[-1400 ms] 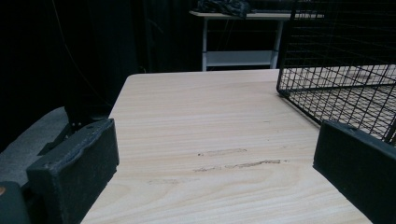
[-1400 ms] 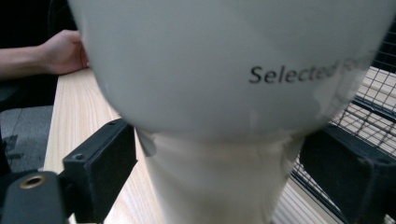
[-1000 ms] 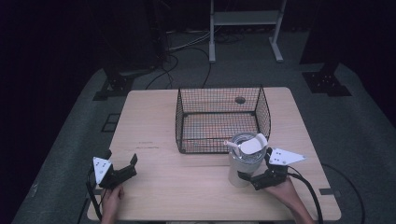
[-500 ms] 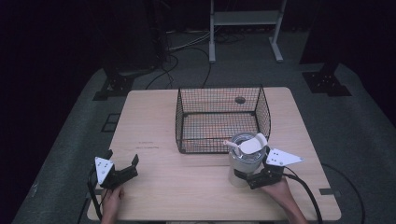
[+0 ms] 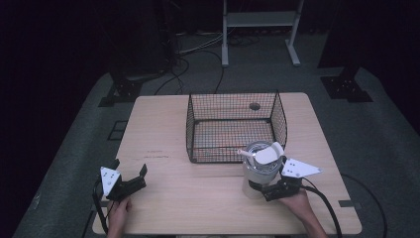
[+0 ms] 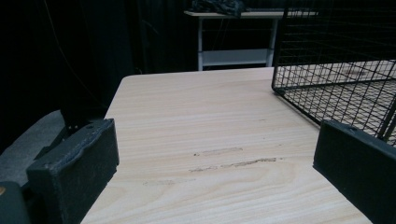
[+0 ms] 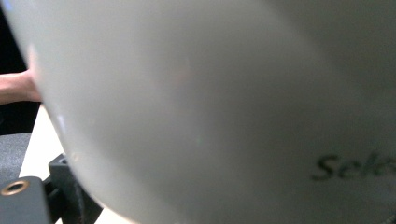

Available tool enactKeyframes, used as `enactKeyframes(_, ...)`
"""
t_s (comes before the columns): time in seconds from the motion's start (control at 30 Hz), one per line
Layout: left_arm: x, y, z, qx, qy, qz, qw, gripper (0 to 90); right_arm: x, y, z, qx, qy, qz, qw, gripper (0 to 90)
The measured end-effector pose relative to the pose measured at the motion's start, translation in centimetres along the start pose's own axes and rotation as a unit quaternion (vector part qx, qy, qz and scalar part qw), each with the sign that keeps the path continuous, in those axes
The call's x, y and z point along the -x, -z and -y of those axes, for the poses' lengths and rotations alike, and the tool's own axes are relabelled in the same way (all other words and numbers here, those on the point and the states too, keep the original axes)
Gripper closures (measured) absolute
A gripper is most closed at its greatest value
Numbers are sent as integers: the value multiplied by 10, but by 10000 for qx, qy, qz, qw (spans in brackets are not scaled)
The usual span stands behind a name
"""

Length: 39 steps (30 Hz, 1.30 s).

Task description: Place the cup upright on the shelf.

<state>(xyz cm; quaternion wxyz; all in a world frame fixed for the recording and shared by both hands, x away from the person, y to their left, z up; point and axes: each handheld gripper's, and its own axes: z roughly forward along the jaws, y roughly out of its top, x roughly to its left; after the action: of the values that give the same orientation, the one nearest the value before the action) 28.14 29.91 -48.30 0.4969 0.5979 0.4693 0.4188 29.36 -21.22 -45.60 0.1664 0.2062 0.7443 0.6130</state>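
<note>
A white cup (image 5: 260, 171) with a white scoop (image 5: 265, 154) lying across its metal-lined mouth stands at the table's front right, just in front of the black wire basket (image 5: 188, 124). My right gripper (image 5: 265, 191) is low at the cup's near side with its jaws around the base. In the right gripper view the cup's wall (image 7: 224, 102) sits right against the camera, with one black finger (image 7: 70, 191) beside it. My left gripper (image 5: 130, 166) rests open at the front left with only bare wood between its jaws (image 6: 210, 177).
The wire basket (image 6: 336, 70) looks empty and occupies the middle back of the wooden table (image 5: 198, 198). A white metal stand (image 5: 260, 20) and cables lie on the floor beyond. A forearm (image 7: 16, 88) shows far off at the left.
My right gripper has crept a little leftward, closer in around the cup's base. The cup, the basket and my left gripper have stayed put.
</note>
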Motion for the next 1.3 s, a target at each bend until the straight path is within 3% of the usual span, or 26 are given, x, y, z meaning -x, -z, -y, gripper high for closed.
enactKeyframes(0.4,-1,0,0,-8,23,-10,10000,0,9,7,-23,-38,246,9,9997,56)
enactKeyframes(0.5,-1,0,0,-7,30,-8,10000,0,12,7,-27,-43,223,-20,9997,56)
enactKeyframes(0.57,-1,0,0,-7,37,-14,10000,0,16,7,-31,125,125,-68,9998,56)
enactKeyframes(1.3,-2,-1,0,6,92,-35,10000,0,40,2,-114,401,284,-264,9984,57)
